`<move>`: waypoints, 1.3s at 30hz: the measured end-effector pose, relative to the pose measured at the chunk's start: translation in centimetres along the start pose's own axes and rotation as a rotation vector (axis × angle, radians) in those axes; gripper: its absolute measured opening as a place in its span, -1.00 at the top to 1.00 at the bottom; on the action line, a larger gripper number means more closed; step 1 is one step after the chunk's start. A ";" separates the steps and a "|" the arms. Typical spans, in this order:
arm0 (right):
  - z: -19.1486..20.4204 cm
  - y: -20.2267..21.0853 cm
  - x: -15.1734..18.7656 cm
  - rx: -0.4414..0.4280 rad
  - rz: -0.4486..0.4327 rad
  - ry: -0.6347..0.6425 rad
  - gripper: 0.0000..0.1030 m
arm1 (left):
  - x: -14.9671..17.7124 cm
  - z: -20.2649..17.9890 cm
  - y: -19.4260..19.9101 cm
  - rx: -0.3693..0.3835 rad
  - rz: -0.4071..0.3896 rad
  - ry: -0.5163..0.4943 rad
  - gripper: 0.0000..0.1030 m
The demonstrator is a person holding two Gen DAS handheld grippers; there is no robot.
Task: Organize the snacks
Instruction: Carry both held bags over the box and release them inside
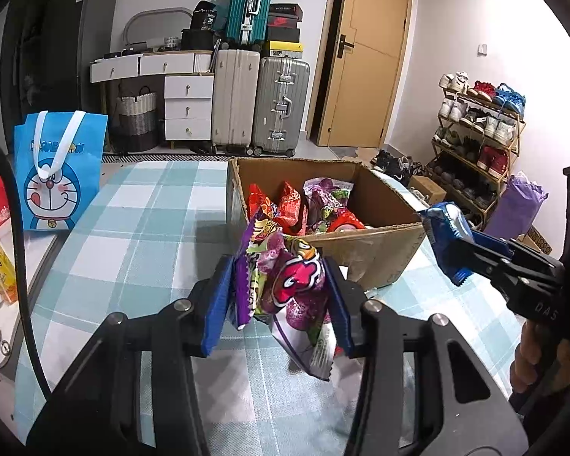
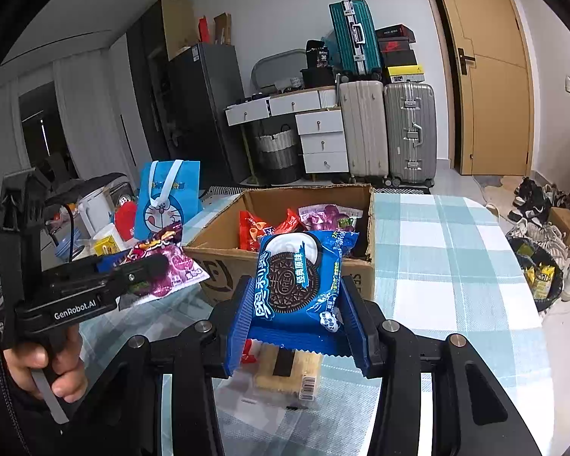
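Inventory from my remote seat, left to right.

1. Far left, at the table's edge: a blue cartoon-cat gift bag [image 1: 59,174] standing upright, with a clutter of small containers nearer and further left, too blurred for me to itemise.

2. Checked tablecloth [image 1: 140,228], teal and white, covering the table.

3. My left gripper [image 1: 275,296]: its blue pads are pressed against both sides of a purple candy bag [image 1: 285,277], crumpled and hanging clear of the cloth, just near of the box. The right wrist view shows the same bag in the gripper and a hand [image 2: 45,364] around the handle below it.

4. Cardboard box [image 1: 368,250], open-topped, centre of the table on the far side of both grippers. Inside I count red snack packets [image 1: 285,205] toward the left and a purple-and-green packet [image 1: 326,193] toward the right; anything deeper is hidden.

5. My right gripper [image 2: 298,311]: closed down on a blue Oreo packet [image 2: 296,277], pads flat on its two side edges, packet upright and off the table, in front of the box's near wall. Directly below it on the cloth lies a clear-wrapped wafer pack [image 2: 285,376].

6. Background, far wall: drawers, stacked suitcases [image 1: 258,106], wooden door [image 1: 364,53]. Far right: a shoe rack [image 1: 478,140].
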State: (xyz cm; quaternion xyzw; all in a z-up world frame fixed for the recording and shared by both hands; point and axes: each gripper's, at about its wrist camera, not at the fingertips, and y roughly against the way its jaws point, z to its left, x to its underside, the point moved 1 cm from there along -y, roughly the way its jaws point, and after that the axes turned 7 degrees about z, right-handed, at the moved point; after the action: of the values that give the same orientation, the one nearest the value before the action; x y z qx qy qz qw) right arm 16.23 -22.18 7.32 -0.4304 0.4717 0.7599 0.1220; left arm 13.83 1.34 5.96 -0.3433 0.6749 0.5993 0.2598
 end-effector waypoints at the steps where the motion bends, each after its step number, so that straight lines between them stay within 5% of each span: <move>1: 0.0 0.0 -0.1 0.001 -0.002 0.000 0.12 | -0.1 -0.1 0.1 -0.003 -0.005 -0.001 0.17; 17: -0.4 -0.5 -1.9 -0.031 -0.015 -0.022 0.12 | -4.0 -1.5 0.9 -0.014 -0.096 -0.019 0.17; 39: -1.3 -4.7 -5.5 -0.044 -0.038 -0.082 0.12 | -8.8 -3.1 -7.6 -0.024 -0.069 -0.018 0.17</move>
State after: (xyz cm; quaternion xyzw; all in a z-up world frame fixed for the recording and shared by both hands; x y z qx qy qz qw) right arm 22.98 -19.55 8.50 -0.4101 0.4412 0.7848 0.1461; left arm 25.43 -0.72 8.34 -0.3641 0.6533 0.6009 0.2822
